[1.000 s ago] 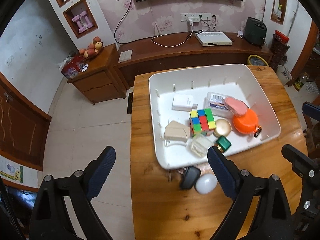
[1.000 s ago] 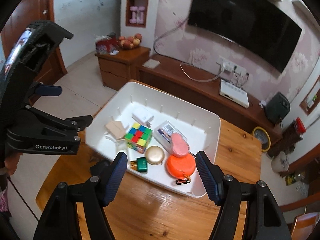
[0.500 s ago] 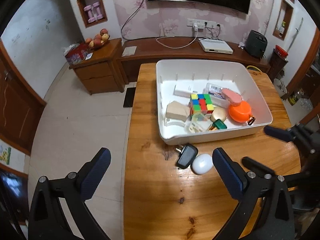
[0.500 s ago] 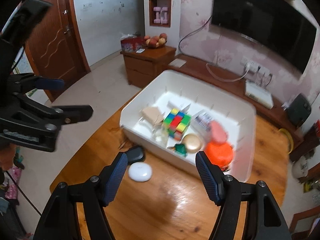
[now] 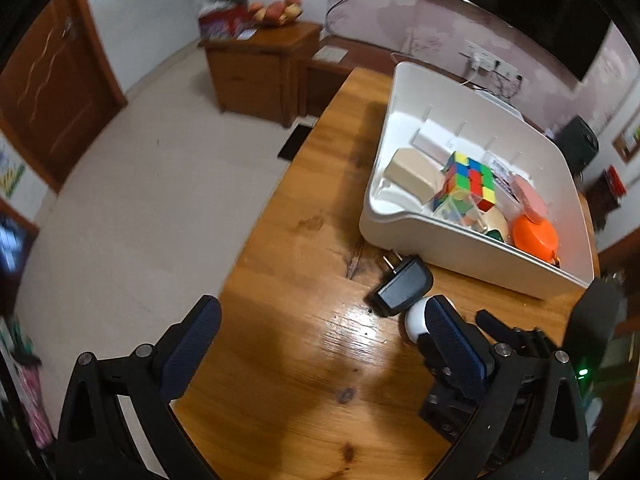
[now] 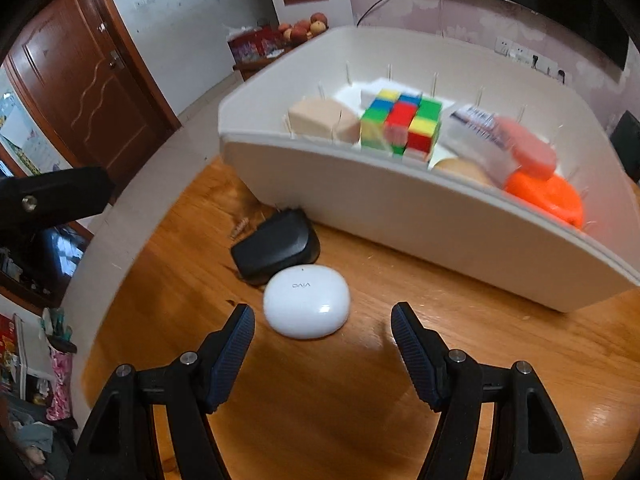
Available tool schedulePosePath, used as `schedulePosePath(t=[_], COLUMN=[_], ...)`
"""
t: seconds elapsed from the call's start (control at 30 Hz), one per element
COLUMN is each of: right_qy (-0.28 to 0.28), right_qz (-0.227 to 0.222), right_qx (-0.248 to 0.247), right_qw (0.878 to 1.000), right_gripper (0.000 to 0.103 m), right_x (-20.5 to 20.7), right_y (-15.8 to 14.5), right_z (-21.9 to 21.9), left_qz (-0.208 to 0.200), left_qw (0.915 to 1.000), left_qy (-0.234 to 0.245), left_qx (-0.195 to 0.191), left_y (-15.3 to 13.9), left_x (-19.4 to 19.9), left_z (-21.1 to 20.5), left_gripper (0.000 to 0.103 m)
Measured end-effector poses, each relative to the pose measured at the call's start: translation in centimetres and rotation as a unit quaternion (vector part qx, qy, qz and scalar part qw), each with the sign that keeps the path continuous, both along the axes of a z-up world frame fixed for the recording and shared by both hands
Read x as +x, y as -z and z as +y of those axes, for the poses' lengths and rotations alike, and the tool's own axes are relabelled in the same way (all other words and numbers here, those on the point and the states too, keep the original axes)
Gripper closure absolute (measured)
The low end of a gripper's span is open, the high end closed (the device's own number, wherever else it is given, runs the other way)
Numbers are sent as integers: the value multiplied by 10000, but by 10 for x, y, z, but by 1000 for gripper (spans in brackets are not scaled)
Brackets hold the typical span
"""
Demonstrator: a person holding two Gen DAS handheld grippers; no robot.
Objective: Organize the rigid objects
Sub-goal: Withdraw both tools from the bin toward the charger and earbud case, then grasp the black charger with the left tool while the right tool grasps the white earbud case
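Just beside your white bin [image 6: 420, 216] lie one black charger [image 6: 276, 246] and one white earbud case [image 6: 306, 306]; your right gripper [image 6: 323, 338] and left gripper [image 5: 320, 340] gape wide, holding nothing.

Looks like someone's living room: wall TV [image 5: 516, 8], fruit bowl [image 5: 276, 12] on a wooden cabinet [image 5: 260, 64], floral wallpaper [image 5: 424, 28].

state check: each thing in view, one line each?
left tongs: open, empty, above the table
right tongs: open, empty, low behind the earbud case
white earbud case: lid shut, on the table, outside the bin
black charger plug: lying flat by the bin, touching the case
white bin: upright, holding items
Rubik's cube: scrambled, in the bin
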State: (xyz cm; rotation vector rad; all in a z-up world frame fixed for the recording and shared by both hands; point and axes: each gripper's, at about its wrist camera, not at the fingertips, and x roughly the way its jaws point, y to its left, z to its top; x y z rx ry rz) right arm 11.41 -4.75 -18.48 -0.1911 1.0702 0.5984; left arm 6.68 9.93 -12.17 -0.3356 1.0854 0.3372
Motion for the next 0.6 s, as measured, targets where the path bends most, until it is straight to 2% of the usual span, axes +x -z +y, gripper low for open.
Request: schedulePosePath(t=[0.17,0.27,0.43,0.6], right_qy=[38,16,-92,-179], right_qz=[136,-38,-251,-217], right_qx=[145,46,-130,106], right_qw=[9998,10000,9996,9995], right_gripper=[31,31,31,31], right_x=[6,3,-2,-3], right_y=[15,15,16,14], right_z=[5,10,18,12], left_qz=[49,74,105,140], left_qw=[9996,9989,9984,9984], left_qy=[-285,-450,-543,-519], left_qx=[-50,-103,-142,-145], left_y=[10,14,18,21], left_x=[4,6,9,9], left_z=[4,6,6,4], left_gripper=[2,2,2,2])
